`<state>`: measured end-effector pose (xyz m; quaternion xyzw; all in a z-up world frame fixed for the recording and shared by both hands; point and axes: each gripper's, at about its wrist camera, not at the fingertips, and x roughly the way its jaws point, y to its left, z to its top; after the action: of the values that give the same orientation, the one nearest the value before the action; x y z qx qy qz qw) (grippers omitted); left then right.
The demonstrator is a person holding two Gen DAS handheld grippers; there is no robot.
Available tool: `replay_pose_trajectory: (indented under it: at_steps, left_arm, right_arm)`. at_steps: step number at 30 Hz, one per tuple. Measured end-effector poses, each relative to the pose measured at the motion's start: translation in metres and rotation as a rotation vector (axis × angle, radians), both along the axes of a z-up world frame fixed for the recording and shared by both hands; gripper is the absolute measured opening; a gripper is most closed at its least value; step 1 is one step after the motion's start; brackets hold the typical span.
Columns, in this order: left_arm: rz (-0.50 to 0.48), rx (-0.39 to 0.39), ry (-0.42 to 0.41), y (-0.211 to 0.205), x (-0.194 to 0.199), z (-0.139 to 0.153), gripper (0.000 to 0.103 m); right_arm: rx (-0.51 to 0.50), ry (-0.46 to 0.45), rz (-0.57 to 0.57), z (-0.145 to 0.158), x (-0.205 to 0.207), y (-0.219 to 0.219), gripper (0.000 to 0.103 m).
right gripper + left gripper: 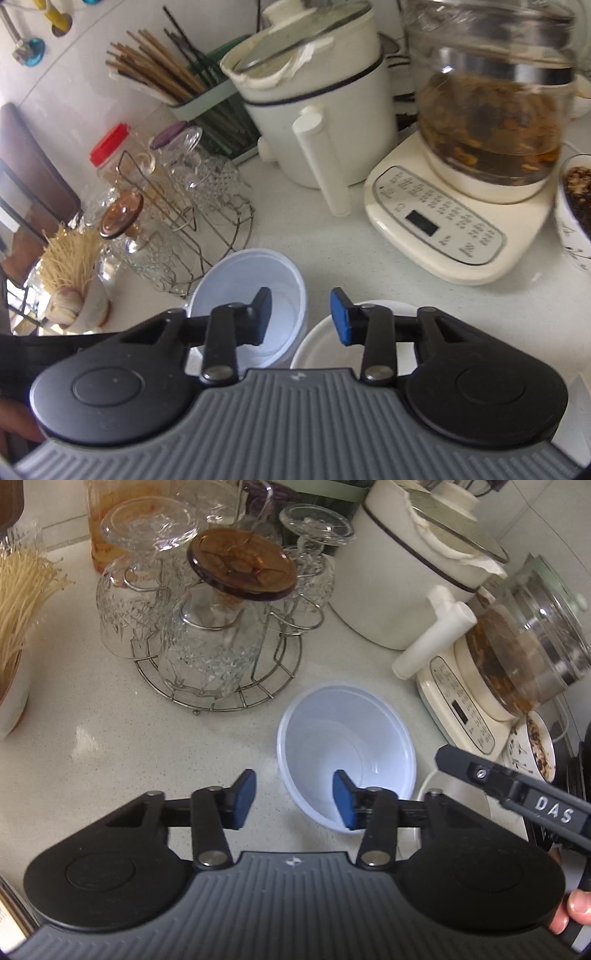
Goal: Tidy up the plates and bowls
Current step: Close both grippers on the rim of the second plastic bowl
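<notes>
A pale blue plastic bowl (347, 746) stands empty on the white counter; it also shows in the right wrist view (251, 288). A white plate (325, 343) lies just right of it, mostly hidden under my right gripper, and shows as a sliver in the left wrist view (454, 794). My left gripper (293, 799) is open and empty, its right finger over the bowl's near rim. My right gripper (301, 317) is open and empty, hovering over the gap between bowl and plate. The right gripper's body (517, 794) enters the left wrist view.
A wire rack of upturned glasses (207, 627) stands behind the bowl. A white pot (410, 572), a glass kettle on its base (517, 657), a patterned cup of tea dregs (535, 746), a chopstick holder (192, 92) and dry noodles (18, 598) crowd the counter.
</notes>
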<state>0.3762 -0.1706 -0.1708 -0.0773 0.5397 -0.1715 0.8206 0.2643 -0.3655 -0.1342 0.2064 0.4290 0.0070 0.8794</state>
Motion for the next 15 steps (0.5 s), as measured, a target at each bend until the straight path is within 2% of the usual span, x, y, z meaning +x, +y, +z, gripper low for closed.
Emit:
replay_pose_trajectory:
  at_steps: [3,8,12,15]
  left_arm:
    - [0.025,0.002,0.015,0.003,0.007,-0.005,0.041]
    - [0.057,-0.013,0.040,0.007,0.015,-0.012,0.038]
    - [0.067,-0.010,0.049,0.006,0.018,-0.015,0.030]
    - [0.090,-0.017,0.058,0.008,0.020,-0.019,0.023]
  right_arm:
    - [-0.019,0.018,0.028,-0.007,0.010,0.004,0.029]
    - [-0.026,0.042,0.071,-0.018,0.026,0.008,0.028]
    - [-0.027,0.053,0.098,-0.024,0.034,0.009,0.024]
    - [-0.022,0.060,0.104,-0.028,0.038,0.010,0.016]
